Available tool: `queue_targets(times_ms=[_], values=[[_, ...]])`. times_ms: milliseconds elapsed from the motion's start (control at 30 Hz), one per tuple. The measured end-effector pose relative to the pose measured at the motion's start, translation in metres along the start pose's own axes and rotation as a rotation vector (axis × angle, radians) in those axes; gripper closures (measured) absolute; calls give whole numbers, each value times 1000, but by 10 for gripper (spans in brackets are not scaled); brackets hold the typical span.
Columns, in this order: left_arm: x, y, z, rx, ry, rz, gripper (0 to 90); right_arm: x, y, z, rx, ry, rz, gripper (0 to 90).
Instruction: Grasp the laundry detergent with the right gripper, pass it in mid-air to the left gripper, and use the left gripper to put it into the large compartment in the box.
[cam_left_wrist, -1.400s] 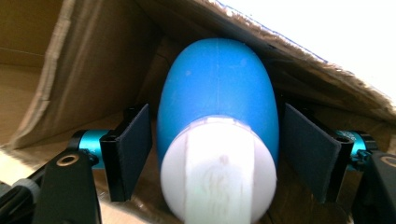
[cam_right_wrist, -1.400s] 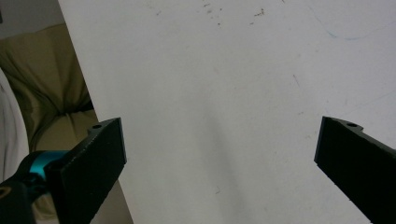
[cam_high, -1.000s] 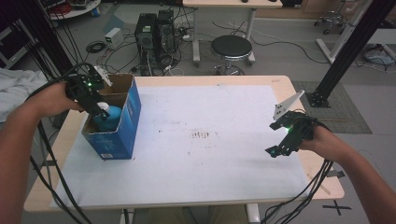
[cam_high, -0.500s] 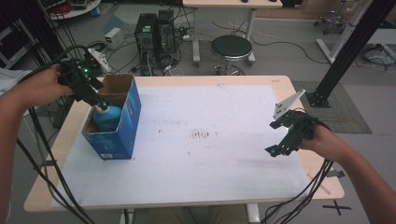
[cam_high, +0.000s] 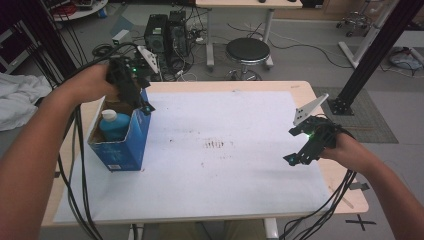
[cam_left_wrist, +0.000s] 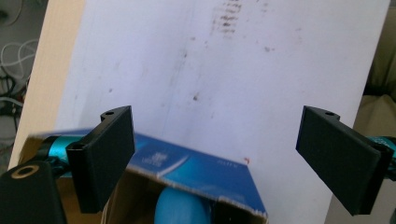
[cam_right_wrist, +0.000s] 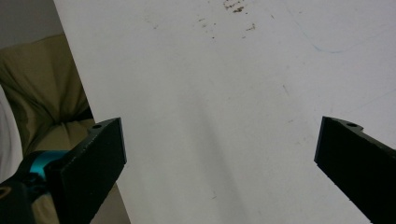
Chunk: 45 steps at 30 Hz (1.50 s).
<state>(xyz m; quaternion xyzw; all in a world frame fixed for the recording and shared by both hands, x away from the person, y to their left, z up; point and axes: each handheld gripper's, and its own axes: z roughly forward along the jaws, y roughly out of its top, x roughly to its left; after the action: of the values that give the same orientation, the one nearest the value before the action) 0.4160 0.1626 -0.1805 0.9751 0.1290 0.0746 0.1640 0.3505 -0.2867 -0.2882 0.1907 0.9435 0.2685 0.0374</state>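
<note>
The left gripper (cam_high: 142, 102) hovered over the far rim of the blue box (cam_high: 125, 142), its 2 fingers (cam_left_wrist: 100, 161) spread wide and empty. A blue bottle (cam_high: 114, 125) stood inside the box, at the counter's (cam_high: 260, 86) left side. The right gripper (cam_high: 296, 159) hung near the right edge, fingers apart.

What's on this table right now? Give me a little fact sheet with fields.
Surface: white sheet on a wooden table
Container: open blue cardboard box, left side
Contents: blue plastic bottle with white cap
Left hand-held gripper: open, above the box's far edge
Right hand-held gripper: open, empty, over the sheet's right side
</note>
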Motion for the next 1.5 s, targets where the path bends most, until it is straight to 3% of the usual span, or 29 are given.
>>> queue_targets(times_ms=[100,200,300,400,567,600,767,967,1100,1233,1500], values=[[-2,9,8,12,3,30,118,1,0,0,-1,-2,1,11],[-2,20,18,38,4,60,38,1,0,-1,-5,-4,2,11],[-1,24,21,36,16,51,28,1,-1,-1,-7,-7,4,11],[-2,29,26,40,29,73,19,1,-1,-2,-8,-10,9,11],[-4,39,29,7,51,93,19,1,0,-1,-11,-15,7,11],[-6,43,29,-22,43,105,20,0,1,-1,-10,-18,12,11],[-7,55,33,-21,30,95,20,-2,6,0,-4,-27,11,11],[-8,69,42,-21,76,62,20,-3,15,1,1,-34,8,11],[-6,76,47,-22,54,62,20,-5,21,3,9,-34,3,11],[-5,79,55,-14,39,99,20,-7,26,4,11,-33,-5,11],[-3,83,61,-23,13,115,20,-10,34,3,17,-31,-17,11]])
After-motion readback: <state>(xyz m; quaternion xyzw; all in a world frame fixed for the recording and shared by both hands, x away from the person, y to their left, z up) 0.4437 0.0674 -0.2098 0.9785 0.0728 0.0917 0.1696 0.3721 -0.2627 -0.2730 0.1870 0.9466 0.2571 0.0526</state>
